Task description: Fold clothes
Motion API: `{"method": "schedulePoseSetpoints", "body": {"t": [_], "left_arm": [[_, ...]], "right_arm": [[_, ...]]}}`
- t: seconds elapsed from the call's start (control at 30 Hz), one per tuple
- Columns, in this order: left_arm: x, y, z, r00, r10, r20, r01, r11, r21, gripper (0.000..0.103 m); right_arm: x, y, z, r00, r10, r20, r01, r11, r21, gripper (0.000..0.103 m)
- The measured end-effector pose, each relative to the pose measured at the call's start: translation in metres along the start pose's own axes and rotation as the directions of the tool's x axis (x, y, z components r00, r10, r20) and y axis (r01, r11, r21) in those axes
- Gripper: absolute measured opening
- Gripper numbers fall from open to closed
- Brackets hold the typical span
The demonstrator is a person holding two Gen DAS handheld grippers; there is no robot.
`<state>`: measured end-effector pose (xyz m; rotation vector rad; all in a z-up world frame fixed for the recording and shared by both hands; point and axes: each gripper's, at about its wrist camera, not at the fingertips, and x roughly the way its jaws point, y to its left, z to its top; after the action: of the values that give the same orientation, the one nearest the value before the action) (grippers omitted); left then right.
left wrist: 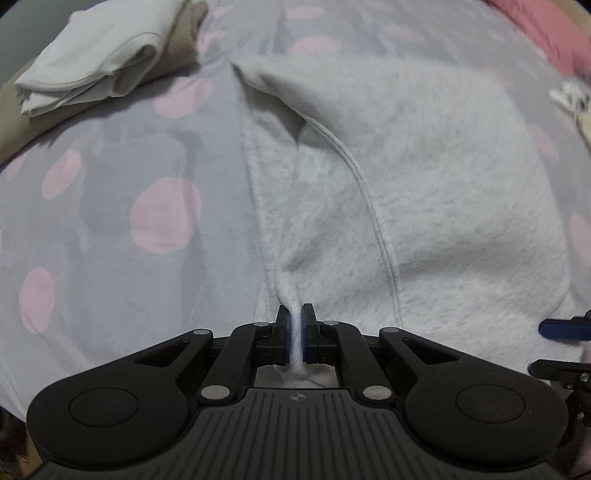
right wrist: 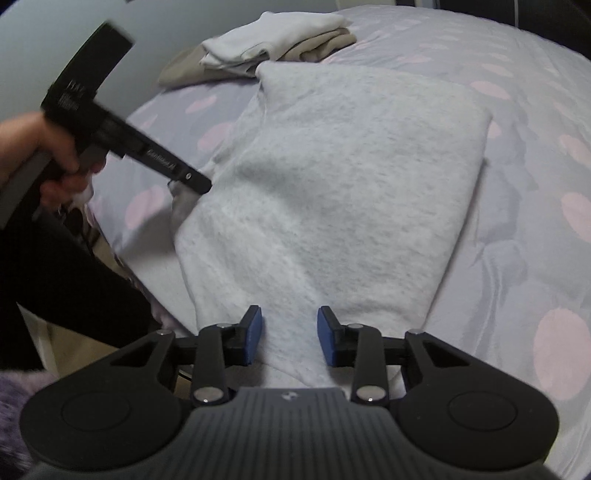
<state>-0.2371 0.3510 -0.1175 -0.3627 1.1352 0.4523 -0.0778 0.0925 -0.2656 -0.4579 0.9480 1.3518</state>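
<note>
A light grey fleece sweatshirt point(left wrist: 424, 177) lies partly folded on the bed; in the right wrist view the same grey sweatshirt point(right wrist: 332, 184) spreads ahead of me. My left gripper point(left wrist: 294, 325) is shut on a pinched ridge of its near edge, the cloth running between the blue pads. From the right wrist view that left gripper point(right wrist: 201, 184) shows at the garment's left edge, held by a hand point(right wrist: 55, 158). My right gripper point(right wrist: 289, 334) is open, its blue pads apart astride the garment's near edge. In the left wrist view the right gripper's fingertips point(left wrist: 561, 328) show at the far right.
The bed has a lilac cover with pink dots point(left wrist: 122, 206), also seen as the dotted cover point(right wrist: 535, 240). A folded white garment on a beige one point(left wrist: 99, 62) lies at the far left; the same folded pile point(right wrist: 269, 40) sits beyond the sweatshirt. A pink cloth point(left wrist: 543, 29) lies far right.
</note>
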Motion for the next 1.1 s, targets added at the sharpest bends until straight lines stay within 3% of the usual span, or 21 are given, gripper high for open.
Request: {"method": "schedulePoseSetpoints", "body": {"t": [0.13,0.3,0.33,0.43,0.6,0.7,0.87,1.1], "left_arm": [[-0.005,-0.002,0.001,1.0,0.007,0.021,-0.008,1.0,0.016,0.005],[-0.011,-0.005,0.003,0.999,0.016,0.048,-0.018,0.999,0.035,0.021],[-0.012,-0.006,0.003,0.998,0.018,0.053,-0.02,0.999,0.038,0.026],[-0.022,-0.005,0.013,0.995,-0.015,0.101,0.012,0.999,0.033,0.027],[-0.041,-0.015,0.056,0.963,-0.052,0.265,0.03,0.996,0.085,0.027],[-0.033,-0.022,0.078,0.946,-0.065,0.318,0.033,0.994,0.106,0.025],[0.004,-0.015,0.086,0.958,-0.062,0.28,0.043,0.996,0.072,0.018],[0.055,-0.004,0.089,0.976,-0.06,0.211,0.056,0.998,0.022,0.017]], "right_arm": [[-0.002,0.003,0.002,1.0,-0.012,-0.004,0.012,1.0,-0.014,0.037],[-0.031,-0.009,0.011,0.999,0.008,0.034,-0.011,0.997,0.071,0.037],[-0.035,-0.011,0.016,0.999,-0.006,0.052,0.002,0.997,0.075,0.037],[-0.045,-0.022,0.035,0.992,-0.088,0.085,0.08,0.993,0.092,0.037],[-0.046,-0.046,0.075,0.981,-0.159,0.114,0.152,0.986,0.069,0.032],[-0.037,-0.065,0.094,0.974,-0.189,0.127,0.181,0.981,0.069,0.032],[-0.016,-0.097,0.111,0.974,-0.181,0.14,0.162,0.978,0.133,0.032],[0.023,-0.118,0.107,0.983,-0.157,0.095,0.14,0.977,0.163,0.031]]}}
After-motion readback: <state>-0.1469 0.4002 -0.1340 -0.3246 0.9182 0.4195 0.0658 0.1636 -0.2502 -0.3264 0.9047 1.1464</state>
